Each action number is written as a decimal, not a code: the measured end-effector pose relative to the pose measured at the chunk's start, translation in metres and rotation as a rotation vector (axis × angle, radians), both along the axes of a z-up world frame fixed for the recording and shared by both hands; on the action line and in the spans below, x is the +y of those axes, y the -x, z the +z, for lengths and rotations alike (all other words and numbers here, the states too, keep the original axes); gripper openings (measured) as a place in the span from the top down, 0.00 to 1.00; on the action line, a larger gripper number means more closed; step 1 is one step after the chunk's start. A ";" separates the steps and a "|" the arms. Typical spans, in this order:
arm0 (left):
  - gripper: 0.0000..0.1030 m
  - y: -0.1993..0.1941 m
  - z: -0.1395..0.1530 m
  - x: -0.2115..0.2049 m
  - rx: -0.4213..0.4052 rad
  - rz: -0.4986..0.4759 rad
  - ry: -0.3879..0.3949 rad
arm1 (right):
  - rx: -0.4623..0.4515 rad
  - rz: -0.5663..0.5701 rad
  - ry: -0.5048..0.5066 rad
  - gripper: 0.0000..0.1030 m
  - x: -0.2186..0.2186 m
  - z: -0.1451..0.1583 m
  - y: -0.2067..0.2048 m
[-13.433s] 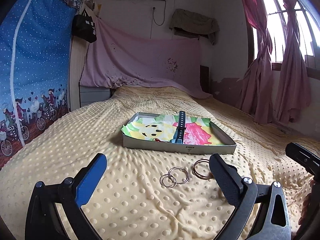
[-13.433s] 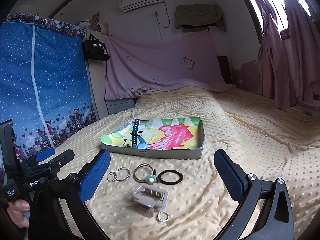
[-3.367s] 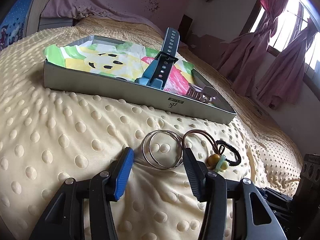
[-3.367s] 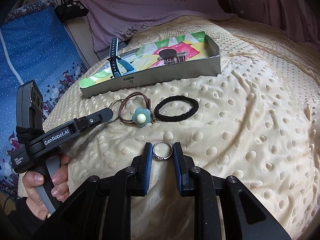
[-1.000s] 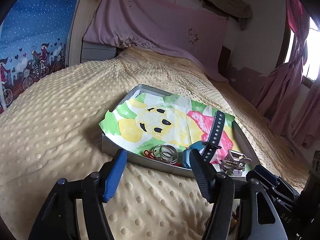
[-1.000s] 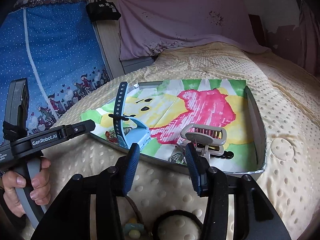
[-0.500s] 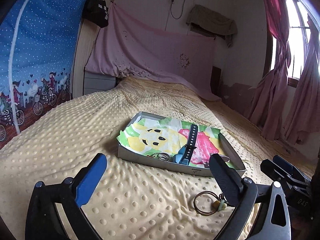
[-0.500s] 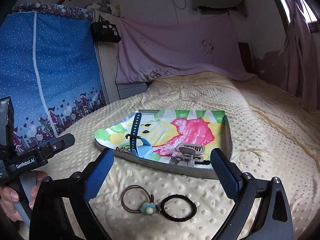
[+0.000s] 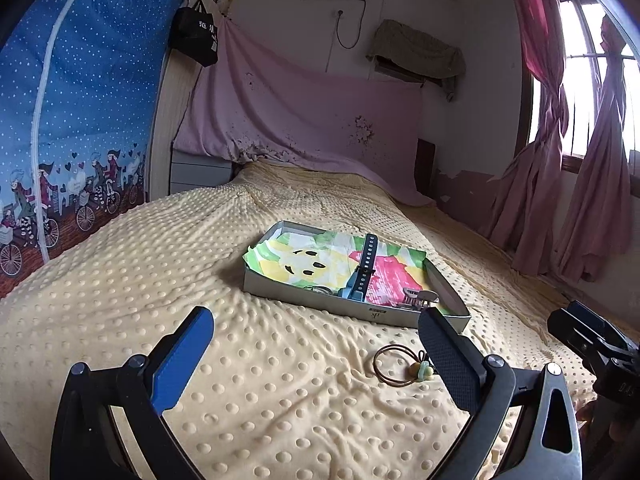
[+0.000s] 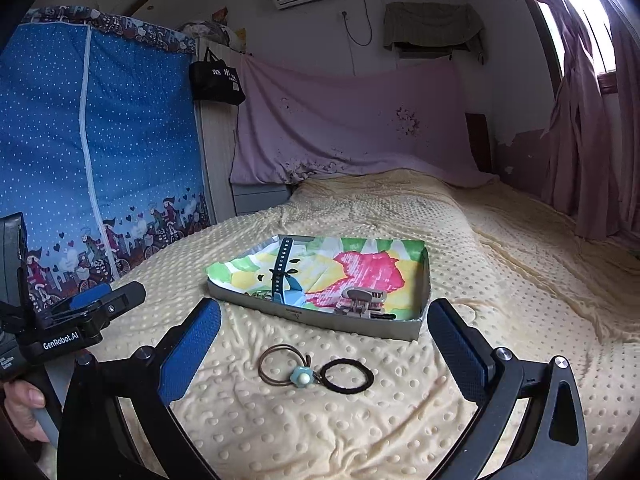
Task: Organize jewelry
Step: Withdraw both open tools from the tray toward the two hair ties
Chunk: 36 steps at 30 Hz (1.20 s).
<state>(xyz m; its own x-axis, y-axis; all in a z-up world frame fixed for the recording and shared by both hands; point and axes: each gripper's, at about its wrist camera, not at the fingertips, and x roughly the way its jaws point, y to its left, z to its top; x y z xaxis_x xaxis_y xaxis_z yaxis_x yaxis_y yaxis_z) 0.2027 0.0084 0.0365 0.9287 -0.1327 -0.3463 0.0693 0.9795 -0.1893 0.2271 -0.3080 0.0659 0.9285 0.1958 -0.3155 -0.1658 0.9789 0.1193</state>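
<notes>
Right wrist: right claw [image 10: 324, 344] spread wide, empty.

Tray [image 10: 414, 326] sits mid-bed [image 10: 520, 264]; inside it, watch [image 10: 282, 276] left, hair clip [image 10: 358, 300] right near the front wall. In front of tray on the blanket: flower hair tie [image 10: 286, 366] left, plain hair band [image 10: 347, 376] right, touching.

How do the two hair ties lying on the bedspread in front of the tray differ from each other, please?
The brown hair tie is a thin cord loop, while the black hair tie is a thicker, fuzzy band. The brown one carries a pale blue flower charm; the black one is plain. The brown one lies to the left, the black to the right. Both lie flat on the yellow bedspread, outside the tray.
</notes>
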 end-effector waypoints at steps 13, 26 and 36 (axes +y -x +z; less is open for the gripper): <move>0.00 0.020 -0.022 -0.016 0.027 -0.029 -0.069 | 0.084 -0.065 -0.001 0.01 -0.020 -0.018 0.032; 0.00 0.005 -0.028 -0.029 0.035 -0.039 -0.084 | 0.131 -0.096 -0.020 0.01 -0.026 -0.037 0.021; 0.00 -0.047 -0.041 -0.049 0.098 -0.138 -0.065 | 0.168 -0.071 0.032 0.01 -0.044 -0.045 -0.027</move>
<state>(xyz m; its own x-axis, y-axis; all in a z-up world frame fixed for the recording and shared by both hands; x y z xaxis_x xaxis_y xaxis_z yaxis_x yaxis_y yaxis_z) 0.2498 -0.0404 -0.0050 0.8647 -0.2305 -0.4463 0.1879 0.9724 -0.1381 0.2541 -0.3522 0.0213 0.8734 0.1186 -0.4724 -0.0762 0.9912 0.1081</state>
